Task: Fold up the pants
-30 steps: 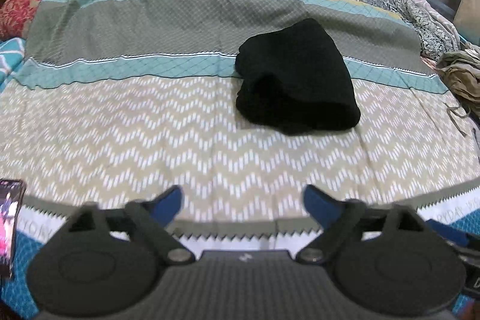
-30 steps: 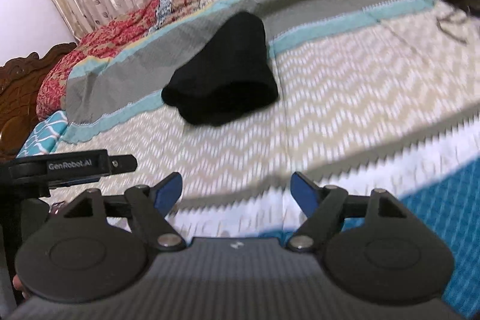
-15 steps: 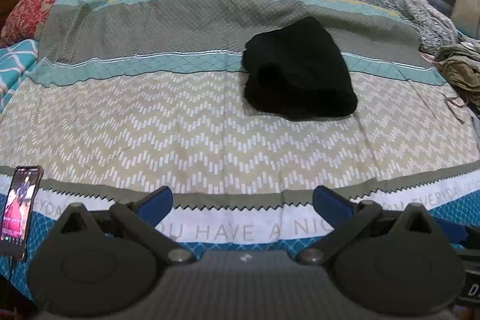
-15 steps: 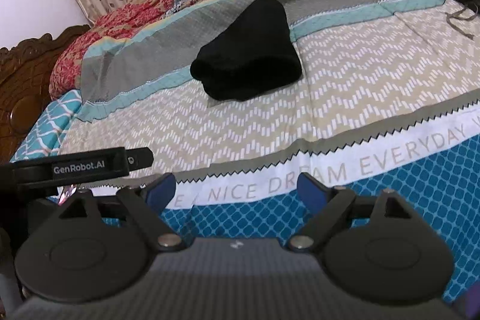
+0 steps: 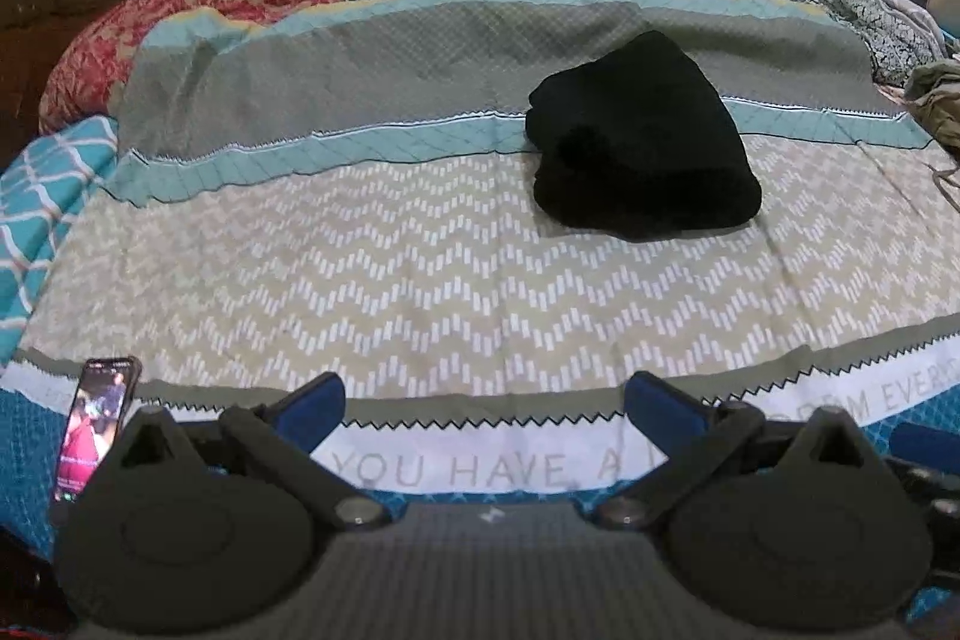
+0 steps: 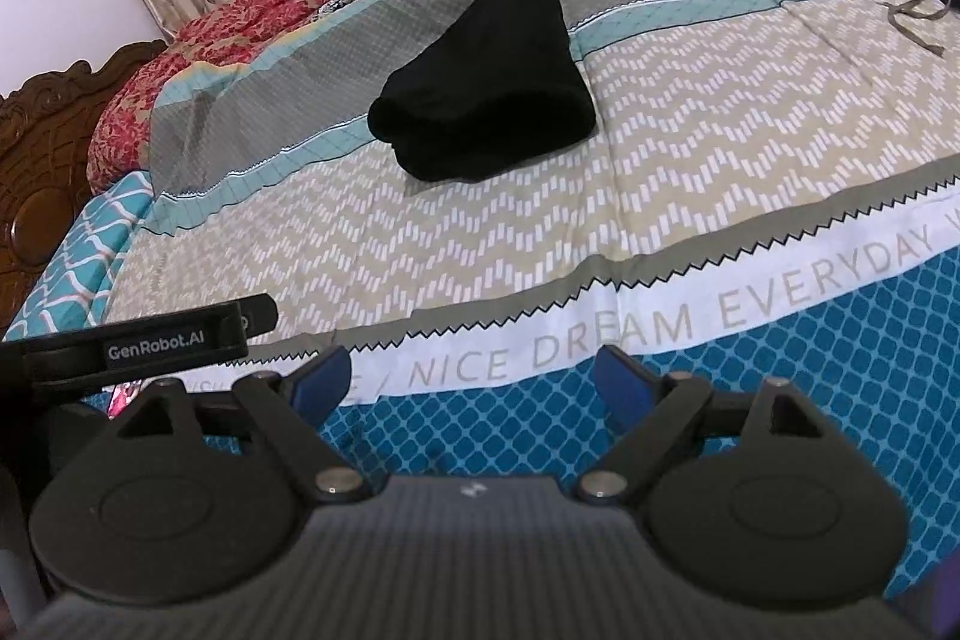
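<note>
Black pants (image 5: 642,142), folded into a thick bundle, lie on the bedspread (image 5: 420,280) across the border of the teal stripe and the chevron band, well apart from both claws. From the left claw (image 5: 483,400) the bundle lies at about one o'clock; from the right claw (image 6: 474,376) it lies at about twelve, slightly left of centre. Its long axis runs from the near rounded fold up toward the far headboard side, tilting toward one o'clock in the right view. Neither hand looks clearly nearer; both sit back at the near edge of the bed, over the printed border.

Left claw: jaws spread wide, blue pads (image 5: 312,400) apart, nothing between them. Right claw: jaws have just been opening and now stand wide, with nothing between the pads (image 6: 318,376).

Judged from how the bundle lies, the fold looks done, or nearly so; any further reach would go forward and slightly right for the left hand.

Legible writing: the border (image 6: 690,322) reads "NICE DREAM EVERYDAY" in the right view and "YOU HAVE A" in the left. A black bracket (image 6: 156,340) at nine o'clock of the right claw carries "GenRobot.AI". A phone (image 5: 96,424) with a lit screen stands at the left claw's nine o'clock; its text is too small to read.
</note>
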`<state>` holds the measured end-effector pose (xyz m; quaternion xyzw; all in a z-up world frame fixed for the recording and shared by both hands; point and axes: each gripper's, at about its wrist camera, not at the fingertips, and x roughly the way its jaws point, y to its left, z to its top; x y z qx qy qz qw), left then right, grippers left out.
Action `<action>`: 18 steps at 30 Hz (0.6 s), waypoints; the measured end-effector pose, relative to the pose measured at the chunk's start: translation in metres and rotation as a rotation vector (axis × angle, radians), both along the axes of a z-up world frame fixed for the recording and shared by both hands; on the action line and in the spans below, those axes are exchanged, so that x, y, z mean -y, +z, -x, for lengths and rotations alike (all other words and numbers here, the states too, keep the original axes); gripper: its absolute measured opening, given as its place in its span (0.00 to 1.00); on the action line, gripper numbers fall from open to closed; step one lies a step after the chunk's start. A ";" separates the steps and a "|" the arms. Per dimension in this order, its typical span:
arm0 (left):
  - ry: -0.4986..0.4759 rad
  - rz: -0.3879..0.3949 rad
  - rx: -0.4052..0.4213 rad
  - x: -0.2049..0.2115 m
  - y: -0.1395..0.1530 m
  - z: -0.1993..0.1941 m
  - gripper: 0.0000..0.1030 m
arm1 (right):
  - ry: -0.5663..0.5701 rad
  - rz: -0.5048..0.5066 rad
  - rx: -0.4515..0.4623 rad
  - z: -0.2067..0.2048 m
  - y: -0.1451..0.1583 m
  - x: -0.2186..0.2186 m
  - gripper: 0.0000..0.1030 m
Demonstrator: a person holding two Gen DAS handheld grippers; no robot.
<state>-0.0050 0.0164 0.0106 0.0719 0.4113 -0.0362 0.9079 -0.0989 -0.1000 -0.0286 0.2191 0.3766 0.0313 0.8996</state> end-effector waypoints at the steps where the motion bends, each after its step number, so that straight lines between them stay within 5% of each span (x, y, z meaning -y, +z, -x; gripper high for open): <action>1: -0.002 -0.002 0.003 0.000 0.000 0.000 1.00 | 0.000 0.000 0.000 0.000 0.000 0.000 0.87; 18: -0.016 -0.029 0.021 0.003 0.001 0.002 1.00 | -0.017 -0.006 -0.008 0.002 0.000 0.004 0.87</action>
